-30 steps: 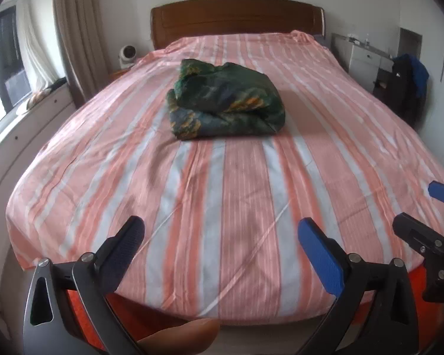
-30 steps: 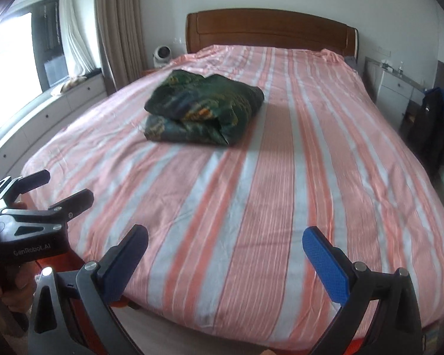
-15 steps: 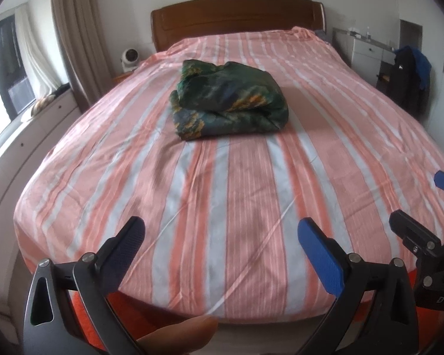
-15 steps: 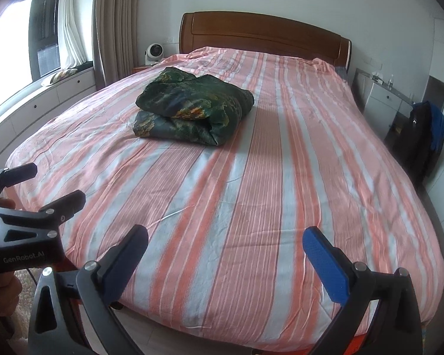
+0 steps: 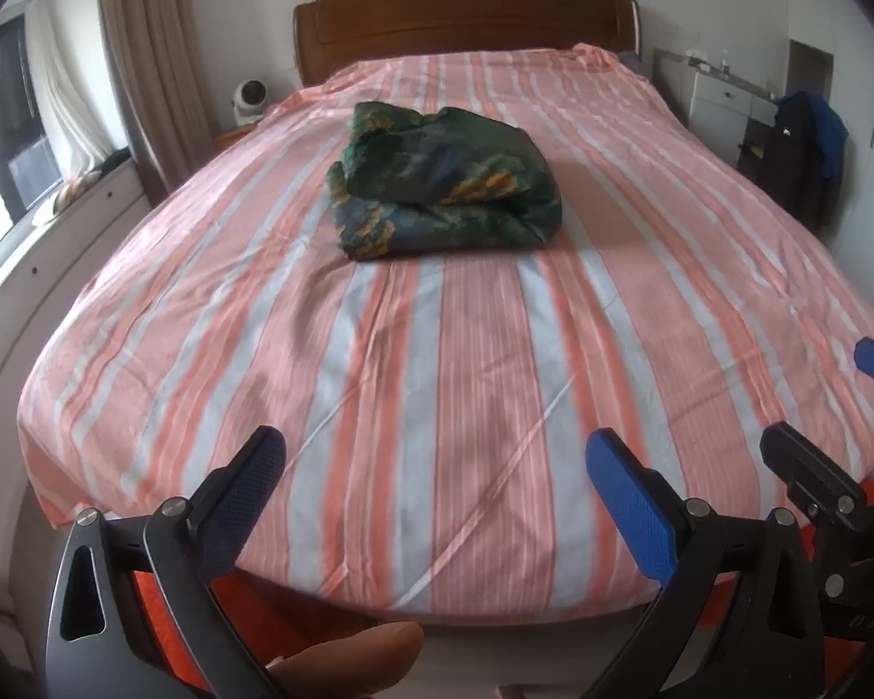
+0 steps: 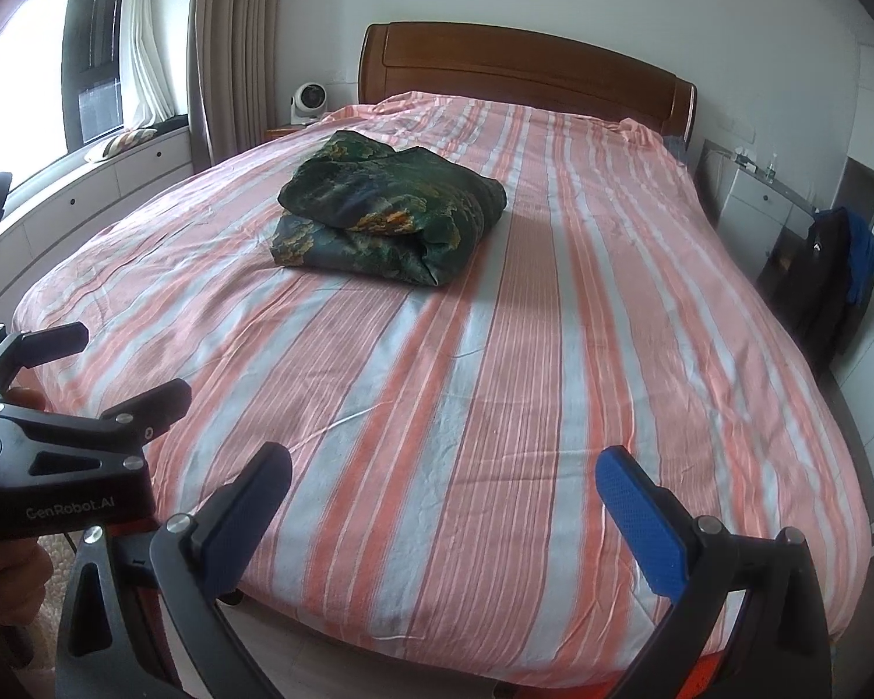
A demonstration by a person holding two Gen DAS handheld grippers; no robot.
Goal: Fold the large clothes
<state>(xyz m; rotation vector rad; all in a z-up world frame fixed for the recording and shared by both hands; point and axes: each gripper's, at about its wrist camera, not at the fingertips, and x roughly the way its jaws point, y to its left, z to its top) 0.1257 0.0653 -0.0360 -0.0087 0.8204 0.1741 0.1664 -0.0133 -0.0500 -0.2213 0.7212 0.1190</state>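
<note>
A dark green patterned garment lies folded in a thick bundle on the far middle of the bed; it also shows in the right wrist view. My left gripper is open and empty, held over the foot edge of the bed, well short of the bundle. My right gripper is open and empty, also at the foot of the bed. The right gripper shows at the right edge of the left wrist view. The left gripper shows at the left of the right wrist view.
The bed has a pink and white striped sheet and a wooden headboard. A small fan stands on the left nightstand. White drawers and a dark jacket on a chair stand to the right. A window bench runs along the left.
Both grippers have lifted and drawn back a little at the foot of the bed, both still open. The right wrist view has turned slightly. The bundle has not moved.
</note>
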